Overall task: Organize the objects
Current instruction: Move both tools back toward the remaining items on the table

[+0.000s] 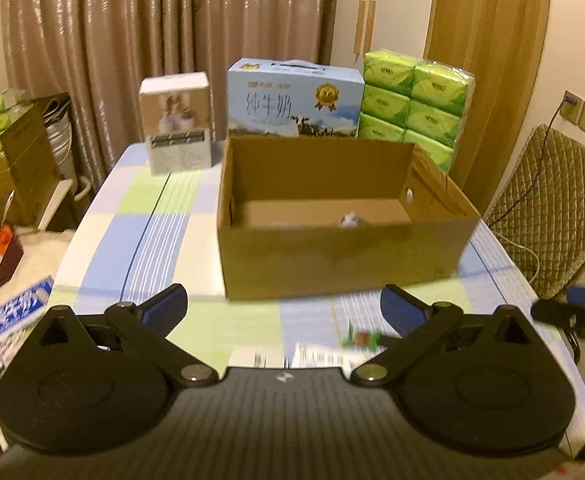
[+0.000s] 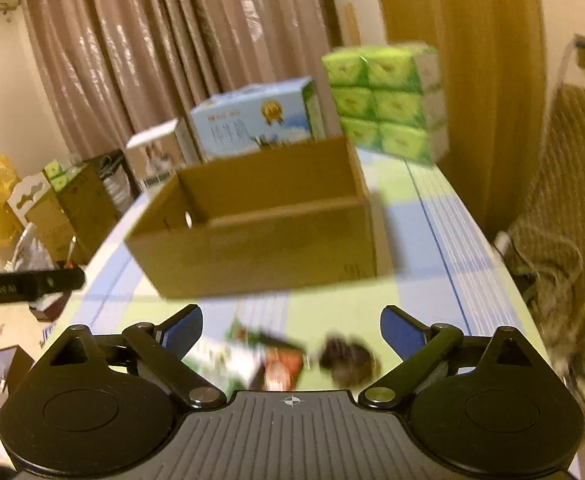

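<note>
Cardboard box point(image 1: 332, 256), rectangular and open-topped, sits on the checked tablecloth point(image 1: 164, 216); each gripper released, empty.

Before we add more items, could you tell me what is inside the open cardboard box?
Inside the cardboard box, one small pale crumpled item shows by the near wall. That wall hides the nearest strip of floor; the rest looks bare.
</note>
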